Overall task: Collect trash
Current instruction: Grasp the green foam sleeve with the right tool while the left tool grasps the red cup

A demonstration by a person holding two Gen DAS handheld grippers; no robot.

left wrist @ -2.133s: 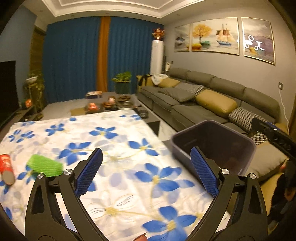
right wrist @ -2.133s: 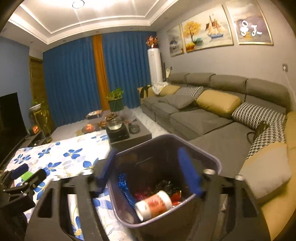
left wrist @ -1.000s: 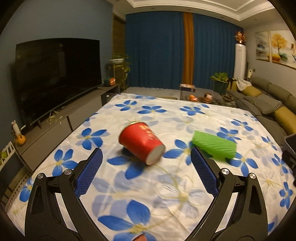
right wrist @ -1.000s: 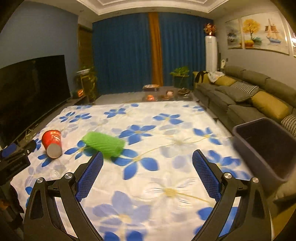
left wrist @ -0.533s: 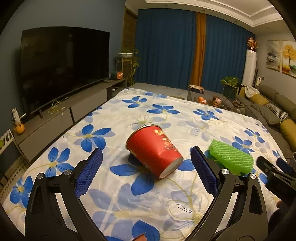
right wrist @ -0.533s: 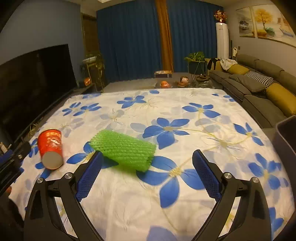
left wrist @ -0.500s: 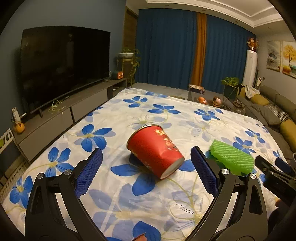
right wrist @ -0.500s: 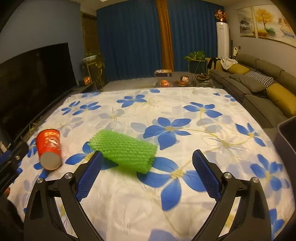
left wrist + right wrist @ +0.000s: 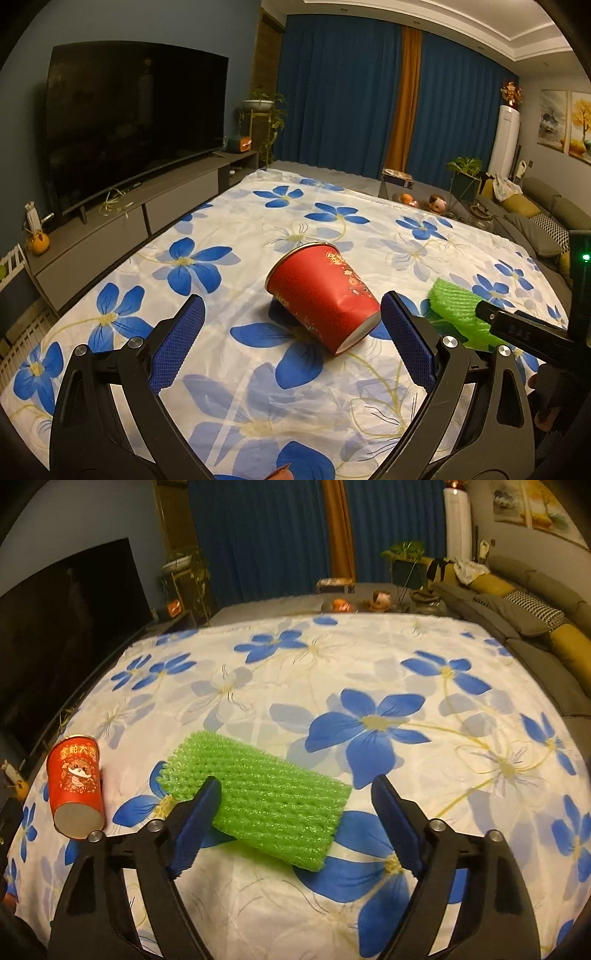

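Note:
A red paper cup (image 9: 323, 295) lies on its side on the flowered cloth (image 9: 229, 236), just beyond my left gripper (image 9: 291, 317), which stands open around nothing. In the right wrist view the same cup (image 9: 75, 784) lies at the left. A green foam net sleeve (image 9: 258, 799) lies flat between the fingers of my right gripper (image 9: 295, 797). Its jaws are closing, the left pad is at the sleeve's edge, the right pad stands clear of it. From the left wrist view the sleeve (image 9: 456, 304) shows behind the right gripper's body.
A dark television (image 9: 125, 122) on a low grey cabinet (image 9: 110, 229) runs along the left of the cloth. A grey sofa (image 9: 535, 602) with cushions lines the right side. Beyond the cloth's far edge are a low table with small items (image 9: 354, 603), plants and blue curtains.
My right gripper has come forward and down over the green sleeve and its jaws have narrowed. The left gripper has barely shifted since half a second ago, still facing the cup.

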